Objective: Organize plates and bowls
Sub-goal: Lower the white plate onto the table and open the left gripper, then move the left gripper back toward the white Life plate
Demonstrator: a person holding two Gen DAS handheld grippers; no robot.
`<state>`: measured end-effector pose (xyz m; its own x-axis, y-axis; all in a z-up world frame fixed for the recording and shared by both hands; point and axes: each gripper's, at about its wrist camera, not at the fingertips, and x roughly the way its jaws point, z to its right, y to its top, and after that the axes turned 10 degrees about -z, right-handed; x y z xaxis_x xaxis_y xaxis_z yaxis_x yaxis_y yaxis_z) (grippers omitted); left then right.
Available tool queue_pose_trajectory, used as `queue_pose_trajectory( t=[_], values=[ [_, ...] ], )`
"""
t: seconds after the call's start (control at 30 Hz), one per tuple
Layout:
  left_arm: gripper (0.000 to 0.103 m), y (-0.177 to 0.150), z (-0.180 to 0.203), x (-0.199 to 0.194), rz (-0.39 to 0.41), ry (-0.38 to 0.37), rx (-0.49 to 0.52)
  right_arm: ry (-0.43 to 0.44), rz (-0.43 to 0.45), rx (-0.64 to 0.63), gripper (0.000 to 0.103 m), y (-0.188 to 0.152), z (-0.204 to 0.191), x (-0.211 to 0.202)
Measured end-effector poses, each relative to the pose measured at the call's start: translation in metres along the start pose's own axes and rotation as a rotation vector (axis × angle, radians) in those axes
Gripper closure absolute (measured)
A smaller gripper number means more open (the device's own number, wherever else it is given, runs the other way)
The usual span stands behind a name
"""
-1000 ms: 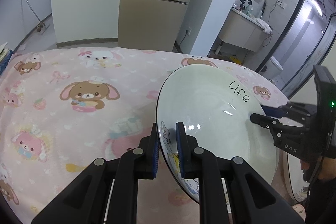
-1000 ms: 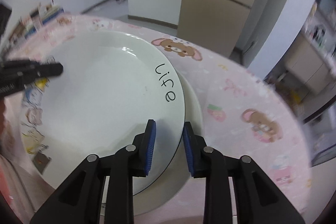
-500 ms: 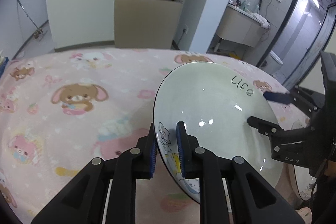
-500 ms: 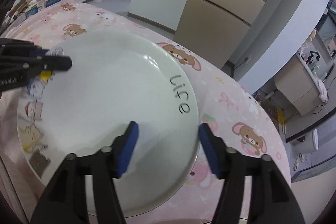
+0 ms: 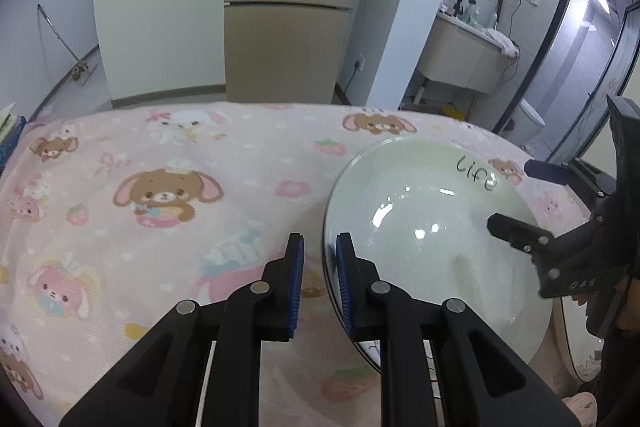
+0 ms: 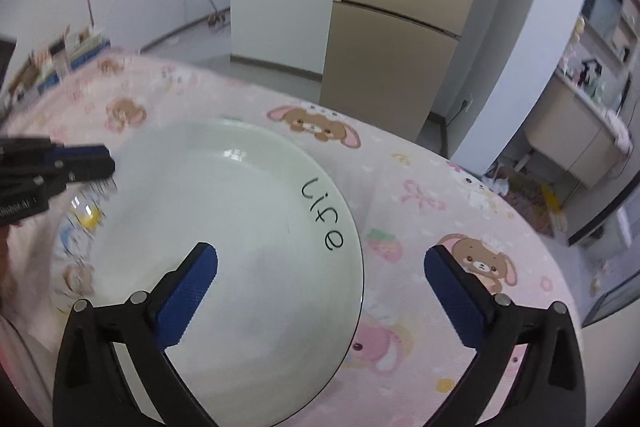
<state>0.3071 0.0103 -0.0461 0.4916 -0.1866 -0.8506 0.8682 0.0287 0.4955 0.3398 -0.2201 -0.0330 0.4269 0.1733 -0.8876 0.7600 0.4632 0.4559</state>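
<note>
**A:** Pink cloth (image 5: 160, 147) printed with cartoon bears fills both views. Where is the plate?

**B:** The white plate (image 5: 420, 227), with "life" written on it, sits right of centre over the cloth. It tilts, with its left rim between the fingers of the left gripper (image 5: 320, 279). Those fingers stand narrow and appear to pinch that rim.

**A:** And the other side?

**B:** The right gripper (image 6: 320, 257) has just been opening and is now spread wide. One finger hovers over the plate's face and the other over the cloth. Neither touches anything.

**A:** So the left carries it alone. How should it go?

**B:** Probably slowly. A one-sided pinch on glazed china can slip or swing, so keep the tilt shallow. Hold the right gripper back, clear of the rim. A second plate (image 5: 570, 343) peeks out beneath the right edge, so avoid knocking it.
</note>
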Motion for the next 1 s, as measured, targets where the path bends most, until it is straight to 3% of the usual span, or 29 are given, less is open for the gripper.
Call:
queue_pose_trajectory(
  t=[0.07,0.1,0.13,0.2,0.33,0.5,0.6,0.73,0.87,0.93,1.0],
  values=[
    [0.047,0.003,0.0,-0.004,0.017,0.039,0.0,-0.007,0.051,0.026,0.0,0.002,0.003,-0.009],
    [0.013,0.003,-0.001,-0.008,0.041,0.054,-0.003,-0.011,0.073,0.036,0.0,0.003,0.004,-0.013],
    [0.0,0.003,-0.001,-0.015,0.101,0.059,-0.004,-0.009,0.086,0.04,0.0,0.004,0.004,-0.016],
    [0.0,0.003,-0.002,-0.025,0.161,0.079,-0.002,-0.007,0.108,0.037,0.0,0.006,0.003,-0.022],
    [0.0,0.005,-0.006,-0.026,0.152,0.122,0.003,-0.03,0.129,0.032,0.0,0.01,-0.001,-0.03],
    [0.0,0.005,-0.006,-0.036,0.163,0.1,-0.002,-0.008,0.159,0.05,0.0,0.015,-0.004,-0.038],
    [0.0,0.004,-0.003,-0.05,0.189,0.093,0.004,-0.041,0.164,0.058,0.0,0.018,-0.007,-0.045],
    [0.0,0.005,0.004,-0.074,0.224,0.083,0.019,-0.055,0.191,0.049,0.0,0.023,-0.014,-0.065],
    [0.0,0.007,0.018,-0.105,0.2,0.079,0.088,-0.111,0.185,-0.018,0.0,0.029,-0.025,-0.094],
    [0.0,0.007,0.027,-0.131,0.242,0.093,0.109,-0.15,0.214,-0.041,0.0,0.029,-0.027,-0.118],
    [0.0,0.006,0.032,-0.155,0.272,0.057,0.104,-0.129,0.254,-0.032,0.0,0.027,-0.025,-0.145]
  ],
)
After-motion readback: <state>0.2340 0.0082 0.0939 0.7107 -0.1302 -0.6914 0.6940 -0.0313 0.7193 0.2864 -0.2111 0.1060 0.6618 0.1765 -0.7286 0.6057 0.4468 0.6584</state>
